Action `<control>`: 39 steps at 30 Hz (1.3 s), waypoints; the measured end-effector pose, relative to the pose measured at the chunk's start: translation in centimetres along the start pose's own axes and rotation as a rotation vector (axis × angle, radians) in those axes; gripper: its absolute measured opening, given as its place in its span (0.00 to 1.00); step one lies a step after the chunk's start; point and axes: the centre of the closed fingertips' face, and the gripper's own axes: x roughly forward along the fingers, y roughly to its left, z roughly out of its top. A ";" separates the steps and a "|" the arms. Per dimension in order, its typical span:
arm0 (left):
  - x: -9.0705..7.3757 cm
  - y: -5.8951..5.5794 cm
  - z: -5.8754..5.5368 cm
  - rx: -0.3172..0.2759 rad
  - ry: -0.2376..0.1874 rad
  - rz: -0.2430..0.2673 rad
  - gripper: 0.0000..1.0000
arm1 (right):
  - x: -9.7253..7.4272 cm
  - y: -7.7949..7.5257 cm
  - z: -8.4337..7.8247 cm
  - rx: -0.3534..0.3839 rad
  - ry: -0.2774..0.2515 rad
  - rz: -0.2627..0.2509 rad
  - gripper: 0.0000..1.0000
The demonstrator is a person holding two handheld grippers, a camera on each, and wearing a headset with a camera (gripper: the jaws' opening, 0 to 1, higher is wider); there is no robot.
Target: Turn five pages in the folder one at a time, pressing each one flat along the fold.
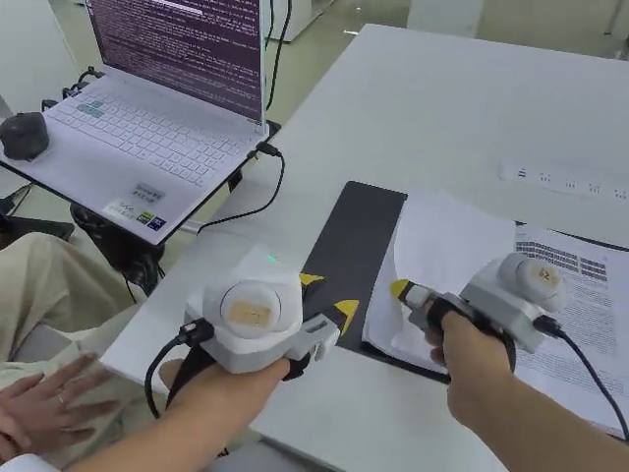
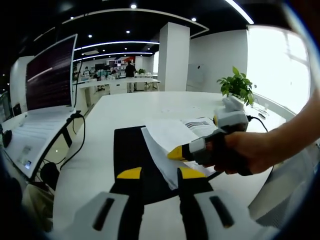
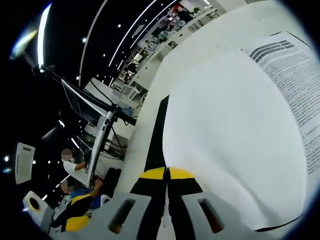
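folder [image 1: 356, 241]: black, matt plastic
page [image 1: 447, 251]: white matt paper
table [image 1: 442, 98]: white, smooth, faint sheen
laptop [image 1: 147, 128]: white matt plastic

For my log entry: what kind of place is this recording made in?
Probably an open-plan office: a laptop beside a white desk, a potted plant, and more desks farther back.

Folder [image 1: 349, 246] on table [image 1: 442, 108], laptop [image 1: 147, 128] left

Left claw [image 1: 329, 295] and right claw [image 1: 398, 289]: white housings, black jaws, yellow tips, 1 black cable [image 1: 152, 369] each.
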 end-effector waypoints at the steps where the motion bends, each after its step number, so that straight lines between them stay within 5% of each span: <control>1: 0.0 0.1 -0.1 -0.002 0.001 0.001 0.25 | 0.2 -0.1 -0.2 0.007 0.004 -0.005 0.00; 17: 1.1 -0.7 -0.9 -0.002 0.031 -0.030 0.26 | 2.0 -2.2 -1.6 0.105 0.012 -0.057 0.00; 24: 1.8 -0.9 -1.6 0.007 0.055 -0.039 0.26 | 1.7 -1.1 -1.4 0.126 -0.010 0.033 0.05; 30: 2.7 -1.4 -2.2 0.015 0.080 -0.053 0.26 | 1.2 -0.3 -2.1 0.109 0.026 0.083 0.06; 34: 4.0 -2.2 -2.7 0.025 0.103 -0.067 0.25 | 0.1 0.1 -1.8 0.133 0.028 0.136 0.07; 39: 6.0 -3.8 -3.1 0.034 0.120 -0.093 0.25 | -1.7 -0.3 -0.7 0.057 0.030 0.156 0.07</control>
